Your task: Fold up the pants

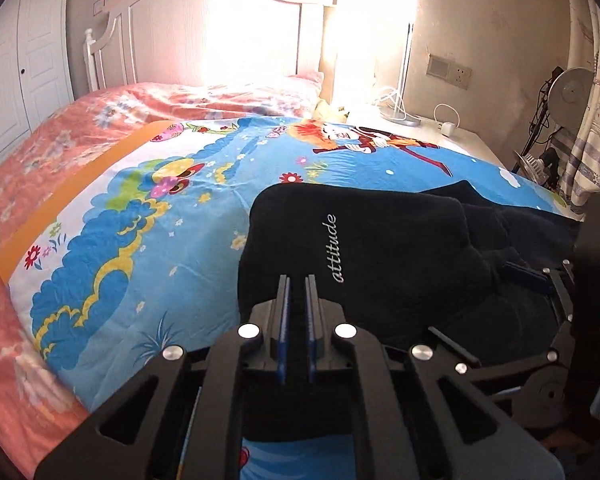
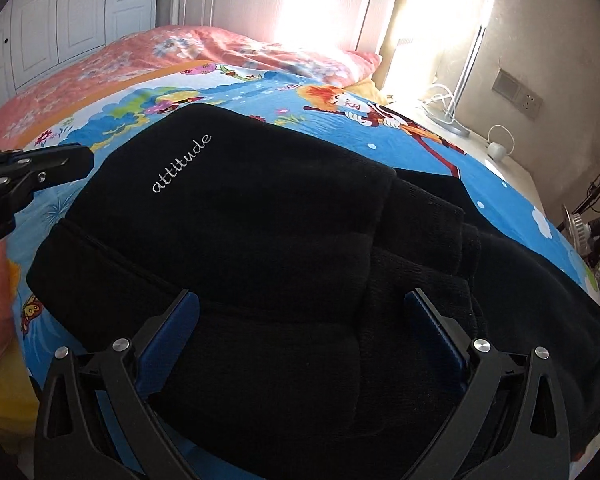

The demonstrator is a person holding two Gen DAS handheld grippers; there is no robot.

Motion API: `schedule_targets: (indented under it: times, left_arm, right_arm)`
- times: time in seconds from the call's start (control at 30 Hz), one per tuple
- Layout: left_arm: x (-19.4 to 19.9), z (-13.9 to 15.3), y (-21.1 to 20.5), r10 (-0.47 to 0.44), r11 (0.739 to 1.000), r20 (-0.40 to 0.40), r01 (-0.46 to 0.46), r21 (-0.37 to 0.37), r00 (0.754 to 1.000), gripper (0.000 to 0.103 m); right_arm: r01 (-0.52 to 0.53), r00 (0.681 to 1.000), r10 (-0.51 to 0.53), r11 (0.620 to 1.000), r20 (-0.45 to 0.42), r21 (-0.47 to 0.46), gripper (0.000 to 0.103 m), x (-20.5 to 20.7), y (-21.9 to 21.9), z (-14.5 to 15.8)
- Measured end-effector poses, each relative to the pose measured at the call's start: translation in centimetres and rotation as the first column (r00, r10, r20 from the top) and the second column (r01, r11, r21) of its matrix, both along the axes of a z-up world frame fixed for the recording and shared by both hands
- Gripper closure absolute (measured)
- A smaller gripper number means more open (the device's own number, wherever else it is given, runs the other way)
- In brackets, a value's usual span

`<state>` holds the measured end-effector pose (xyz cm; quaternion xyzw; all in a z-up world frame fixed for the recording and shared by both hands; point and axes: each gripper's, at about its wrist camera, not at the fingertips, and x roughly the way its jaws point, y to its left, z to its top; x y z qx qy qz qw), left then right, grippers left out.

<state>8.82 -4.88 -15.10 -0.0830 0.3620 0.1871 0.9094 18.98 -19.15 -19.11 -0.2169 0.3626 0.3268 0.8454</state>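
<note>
Risk: left gripper [image 1: 298,280], jaws closed and holding nothing that I can see, could snag the near edge and drag the fold open. Right gripper [image 2: 302,300] hangs wide open over the black pants [image 2: 260,220], folded on the cartoon bedsheet [image 2: 380,152]; "attitude" lettering at 10 o'clock.

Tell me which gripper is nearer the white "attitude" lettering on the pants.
Left. The left gripper is shut just beside the lettering, at the fold's edge. The right gripper hovers open over the pants' lower part, farther away.
</note>
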Motion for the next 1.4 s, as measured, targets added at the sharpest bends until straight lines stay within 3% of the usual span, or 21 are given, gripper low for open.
schedule_targets:
  times: [0.3,0.47,0.6,0.73,0.83,0.9,1.03,1.17,1.3,1.4]
  left_arm:
    - [7.0,-2.7,4.0,0.004,0.998,-0.143,0.004,0.059,0.99,0.101]
    - [8.4,-3.9,5.1,0.012,0.997,-0.172,0.001,0.079,0.985,0.102]
    - [8.9,-4.1,6.4,0.026,0.998,-0.17,-0.017,0.054,0.985,0.101]
    - [8.1,-3.3,7.0,0.075,0.996,-0.148,-0.067,0.058,0.986,0.101]
    - [5.5,-1.3,6.0,0.085,0.996,-0.083,-0.083,0.029,0.993,0.1]
    - [3.3,-0.6,4.7,0.1,0.995,-0.061,-0.099,0.005,0.993,0.099]
    - [0.8,-1.8,2.2,0.105,0.994,-0.104,-0.108,-0.018,0.989,0.099]
    - [-0.1,-3.2,1.0,0.132,0.991,-0.139,-0.133,0.0,0.981,0.098]
    - [-0.3,-3.5,0.4,0.136,0.99,-0.143,-0.132,0.04,0.98,0.098]
    - [-0.5,-3.6,0.5,0.134,0.991,-0.137,-0.13,0.038,0.981,0.098]
  right_arm:
    - [-0.004,1.0,0.004,1.0,0.0,-0.002,0.004,0.1,-0.1,-0.2]
    - [-0.003,1.0,0.003,1.0,-0.005,-0.007,0.004,0.1,-0.1,-0.2]
    - [-0.003,1.0,0.003,1.0,-0.01,-0.017,0.004,0.2,0.1,-0.2]
    - [-0.01,1.0,0.01,1.0,-0.023,-0.026,0.004,0.4,0.1,-0.1]
    - [-0.024,0.996,0.023,1.0,-0.081,-0.011,0.005,1.1,-0.2,0.7]
    - [-0.001,0.993,0.007,0.999,-0.121,0.053,0.006,2.2,-0.9,2.2]
    - [0.077,0.992,-0.061,0.987,-0.114,0.142,0.006,5.1,-1.5,5.2]
    - [0.087,0.994,-0.081,0.994,-0.08,0.073,0.006,7.9,0.4,4.9]
    - [0.132,0.985,-0.139,0.989,-0.1,-0.073,0.012,10.6,1.7,1.7]
    - [0.135,0.979,-0.148,0.986,-0.143,-0.097,0.011,11.4,1.4,-0.7]
